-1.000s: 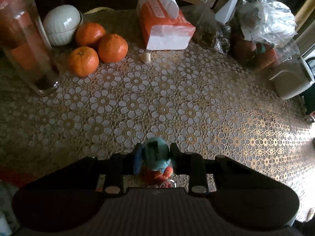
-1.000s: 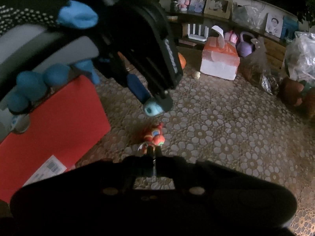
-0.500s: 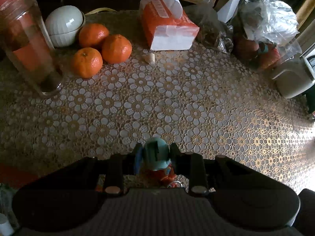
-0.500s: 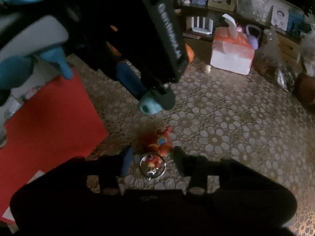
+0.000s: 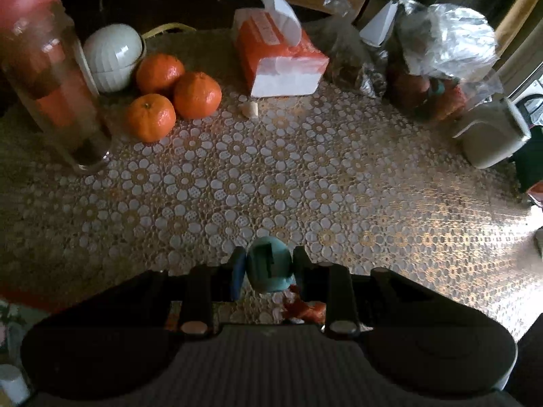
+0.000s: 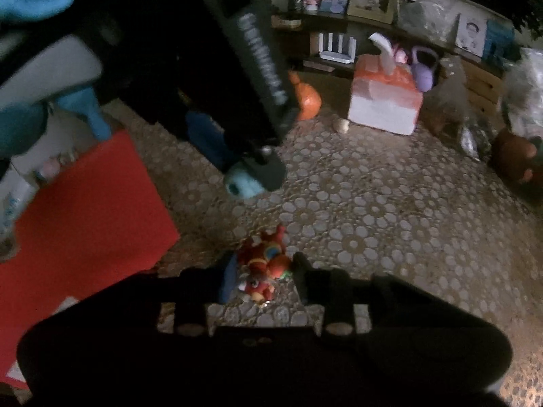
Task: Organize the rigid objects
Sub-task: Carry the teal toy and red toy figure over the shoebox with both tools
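A small teal rounded piece [image 5: 269, 266] sits between the fingers of my left gripper [image 5: 269, 261], which is shut on it and holds it above the lace tablecloth [image 5: 271, 169]. In the right wrist view the same left gripper [image 6: 242, 176] hangs at upper left, held by a gloved hand, with the teal piece [image 6: 242, 186] at its tip. A red toy figure with a key ring [image 6: 264, 268] lies on the cloth between the fingers of my right gripper [image 6: 264, 264]. Its jaws are closing around the toy, with thin gaps still showing. The toy [image 5: 302, 307] also peeks out under the left gripper.
A red box [image 6: 85, 210] lies left of the toy. At the back stand a tall glass [image 5: 57, 95], a white bowl [image 5: 113, 56], three oranges [image 5: 169, 95], a tissue box [image 5: 278, 61] and a small beige piece [image 5: 251, 110]. Plastic bags [image 5: 441, 44] and a white container [image 5: 488, 139] fill the right.
My right gripper opened from shut and slid forward, so the red toy now lies between its fingers, which have narrowed a little. The left gripper keeps the teal piece.
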Action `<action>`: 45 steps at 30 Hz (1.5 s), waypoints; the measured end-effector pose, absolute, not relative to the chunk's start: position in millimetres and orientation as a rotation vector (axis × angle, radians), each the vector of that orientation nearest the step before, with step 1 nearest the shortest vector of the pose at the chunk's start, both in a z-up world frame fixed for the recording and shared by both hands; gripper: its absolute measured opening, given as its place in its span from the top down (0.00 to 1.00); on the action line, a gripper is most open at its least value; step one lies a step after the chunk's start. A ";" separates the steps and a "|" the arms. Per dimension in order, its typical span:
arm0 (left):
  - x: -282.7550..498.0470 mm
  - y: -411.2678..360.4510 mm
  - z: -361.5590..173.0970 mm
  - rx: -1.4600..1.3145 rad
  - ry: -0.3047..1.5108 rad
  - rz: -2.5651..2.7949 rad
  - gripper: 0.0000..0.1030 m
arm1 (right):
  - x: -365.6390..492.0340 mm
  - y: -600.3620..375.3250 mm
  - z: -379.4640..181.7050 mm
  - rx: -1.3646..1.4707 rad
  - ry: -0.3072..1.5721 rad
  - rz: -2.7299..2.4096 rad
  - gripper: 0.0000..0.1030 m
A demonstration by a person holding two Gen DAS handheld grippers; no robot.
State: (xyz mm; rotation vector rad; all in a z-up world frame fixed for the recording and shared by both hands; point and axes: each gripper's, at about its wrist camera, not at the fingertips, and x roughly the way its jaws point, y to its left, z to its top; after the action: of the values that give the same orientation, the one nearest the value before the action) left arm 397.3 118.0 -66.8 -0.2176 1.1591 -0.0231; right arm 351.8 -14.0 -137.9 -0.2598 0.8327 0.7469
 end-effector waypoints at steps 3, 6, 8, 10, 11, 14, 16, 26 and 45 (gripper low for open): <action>384.8 116.0 -51.3 -0.211 1.142 -0.035 0.72 | 341.0 -23.8 -120.7 -0.264 0.820 0.742 0.89; 369.0 114.4 -33.9 -0.202 1.121 -0.042 0.72 | 332.0 -31.0 -103.0 -0.248 0.836 0.739 1.00; 357.4 114.6 -21.9 -0.197 1.104 -0.043 0.72 | 323.4 -33.9 -91.8 -0.257 0.815 0.734 1.00; 345.3 116.4 -9.9 -0.192 1.086 -0.043 0.72 | 314.8 -38.7 -82.4 -0.257 0.798 0.730 1.00; 339.0 118.1 -4.1 -0.189 1.078 -0.041 0.72 | 310.5 -41.1 -76.8 -0.256 0.790 0.728 1.00; 321.5 125.1 9.6 -0.184 1.060 -0.033 0.72 | 301.7 -49.6 -65.3 -0.262 0.770 0.720 0.95; 310.3 131.0 16.4 -0.181 1.050 -0.027 0.72 | 300.1 -51.4 -62.2 -0.258 0.785 0.724 0.78; 274.8 174.3 14.7 -0.200 1.056 0.021 0.72 | 299.2 -35.5 -99.5 -0.301 0.844 0.728 0.62; 279.8 184.4 -7.4 -0.215 1.079 -0.008 0.72 | 308.6 6.7 -151.3 -0.459 0.842 0.732 0.66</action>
State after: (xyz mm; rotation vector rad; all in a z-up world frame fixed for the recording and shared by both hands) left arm 279.8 184.4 -7.4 -0.2147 1.0785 -0.0081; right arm 308.6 6.7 -151.3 -0.4586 0.8418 0.7318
